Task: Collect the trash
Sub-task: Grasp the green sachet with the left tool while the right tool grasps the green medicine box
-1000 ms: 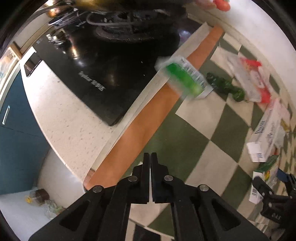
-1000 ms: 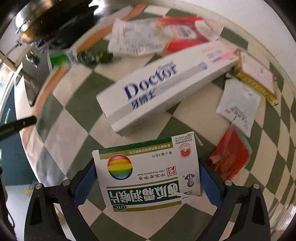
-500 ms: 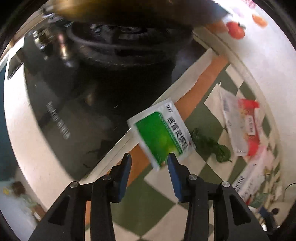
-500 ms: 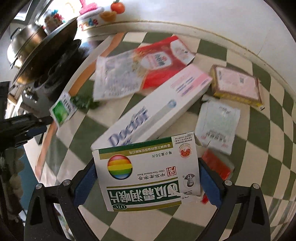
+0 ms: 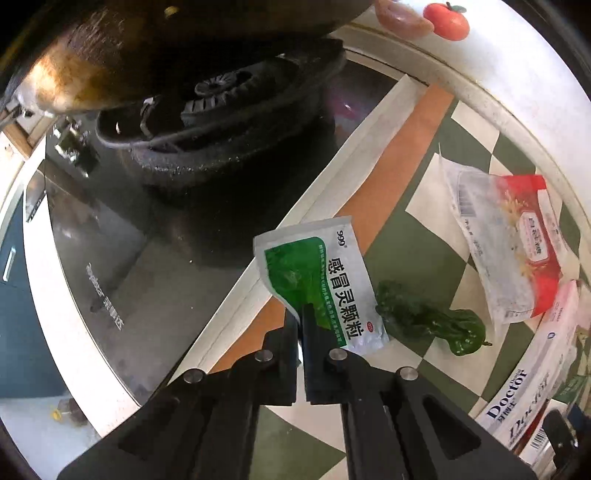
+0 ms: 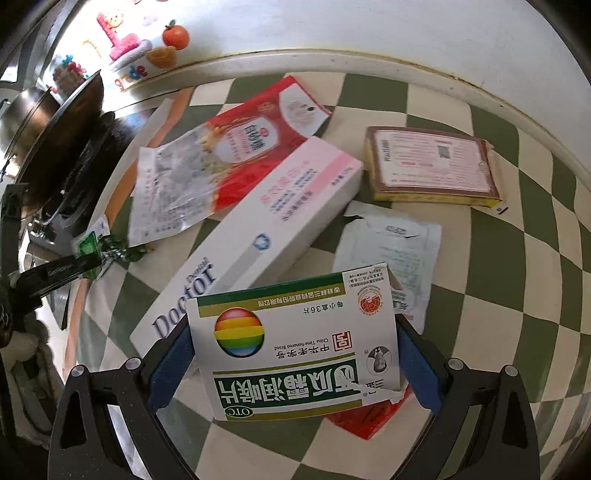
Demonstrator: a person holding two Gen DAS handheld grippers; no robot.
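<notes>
My left gripper (image 5: 300, 314) is shut on the lower edge of a green and white medicine sachet (image 5: 325, 288), which lies at the edge of the checkered cloth beside the stove. The sachet also shows small in the right wrist view (image 6: 88, 247). My right gripper (image 6: 293, 332) is shut on a white and green medicine box (image 6: 295, 350) and holds it above the cloth. Other trash lies on the cloth: a white "Doctor" toothpaste box (image 6: 255, 243), a red and clear bag (image 6: 221, 155), a pink flat box (image 6: 432, 166) and a white sachet (image 6: 391, 254).
A dark green crumpled wrapper (image 5: 428, 321) lies right of the sachet. A black stove (image 5: 122, 236) with a burner (image 5: 221, 122) and a wok (image 5: 147, 40) above it stands at the left. A white wall (image 6: 369, 33) bounds the far side.
My left gripper opened, moved up to the green sachet and shut on its edge. My right gripper kept hold of the medicine box and drew back from the trash on the cloth.
</notes>
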